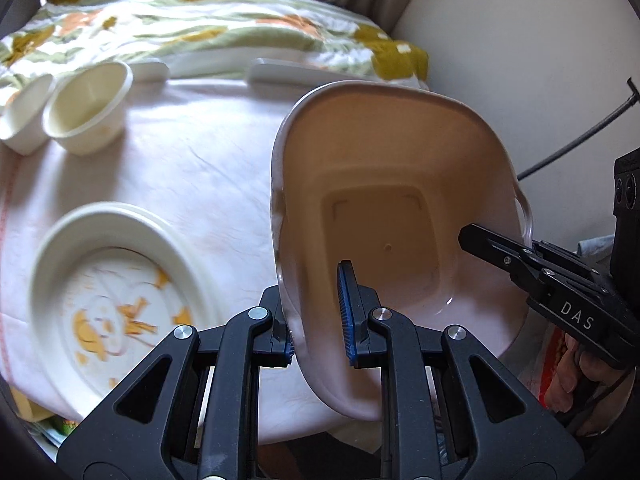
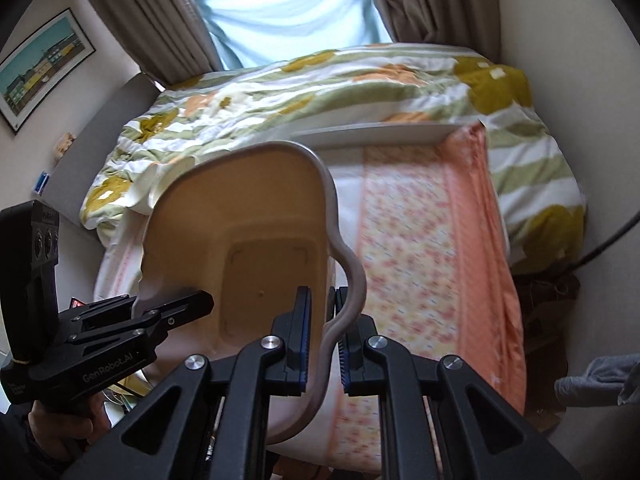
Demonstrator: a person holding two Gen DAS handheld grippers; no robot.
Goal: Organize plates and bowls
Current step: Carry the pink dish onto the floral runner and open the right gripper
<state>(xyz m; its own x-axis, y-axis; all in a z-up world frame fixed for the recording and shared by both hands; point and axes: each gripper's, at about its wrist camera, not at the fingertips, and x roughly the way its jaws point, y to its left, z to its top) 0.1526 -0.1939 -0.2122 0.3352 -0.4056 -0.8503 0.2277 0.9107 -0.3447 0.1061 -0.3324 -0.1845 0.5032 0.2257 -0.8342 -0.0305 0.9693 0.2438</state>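
Observation:
A cream plastic basin (image 1: 384, 216) hangs tilted above the table, empty, carried between both grippers. My left gripper (image 1: 316, 328) is shut on the basin's left wall, one blue pad inside and one outside. My right gripper (image 1: 516, 248) is clamped on the opposite rim by the handle hole. In the right wrist view the basin (image 2: 248, 240) sits between my right gripper (image 2: 324, 340), shut on its wavy rim, and my left gripper (image 2: 160, 308). A deep white plate (image 1: 112, 300) with orange drawings lies on the table at lower left. Two cream bowls (image 1: 88, 108) (image 1: 24, 120) stand at the far left.
The table wears a white cloth (image 1: 200, 168); an orange flowered cloth (image 2: 420, 260) covers its right part. Behind it lies a bed with a flowered duvet (image 2: 320, 92), with curtains and a window beyond. Two flat white pieces (image 1: 288, 74) (image 1: 148, 70) lie at the table's far edge.

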